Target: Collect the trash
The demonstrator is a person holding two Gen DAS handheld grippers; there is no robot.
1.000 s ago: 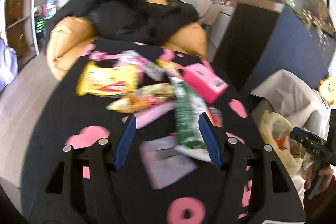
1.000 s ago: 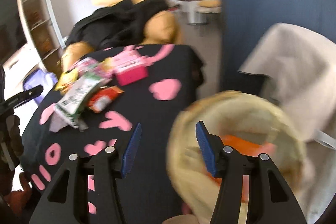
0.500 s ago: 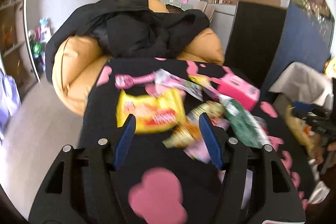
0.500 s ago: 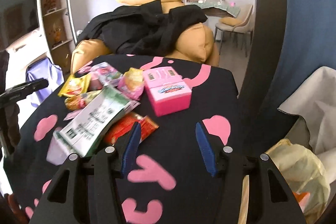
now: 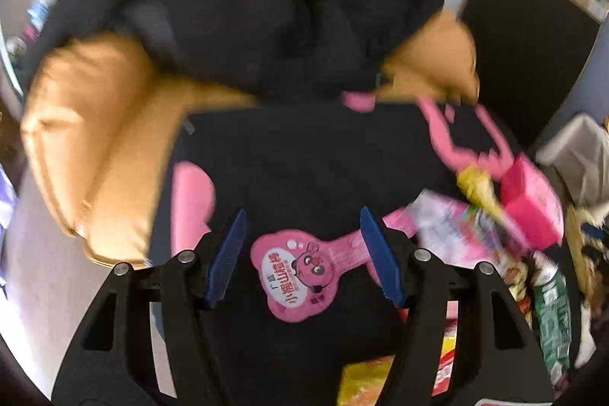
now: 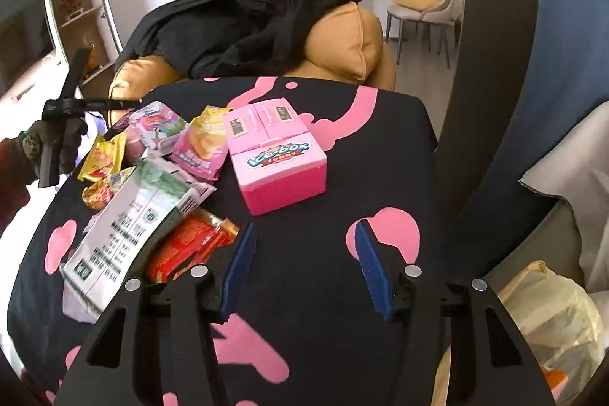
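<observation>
My left gripper (image 5: 300, 227) is open, its blue pads either side of a flat pink lollipop-shaped wrapper (image 5: 297, 273) on the black cloth, not pressing it. A blurred litter pile lies to its right: a white-pink packet (image 5: 449, 231), a yellow wrapper (image 5: 475, 185), a green carton (image 5: 552, 311). My right gripper (image 6: 304, 234) is open over bare cloth with nothing between its fingers. Left of it lie an orange-red wrapper (image 6: 190, 246), a green-white carton (image 6: 129, 227), a pink snack packet (image 6: 201, 147) and a yellow wrapper (image 6: 102, 158).
A pink toy ice-box (image 6: 278, 158) stands on the black table (image 6: 380, 147) with pink shapes. A yellowish plastic bag (image 6: 552, 322) sits low at the right. An orange armchair (image 6: 350, 44) draped with black clothing (image 6: 243, 25) stands behind. A gloved hand (image 6: 49, 143) is at far left.
My left gripper swung left across the pile and now straddles the pink lollipop wrapper. My right gripper came away from the plastic bag to hover over the table.
</observation>
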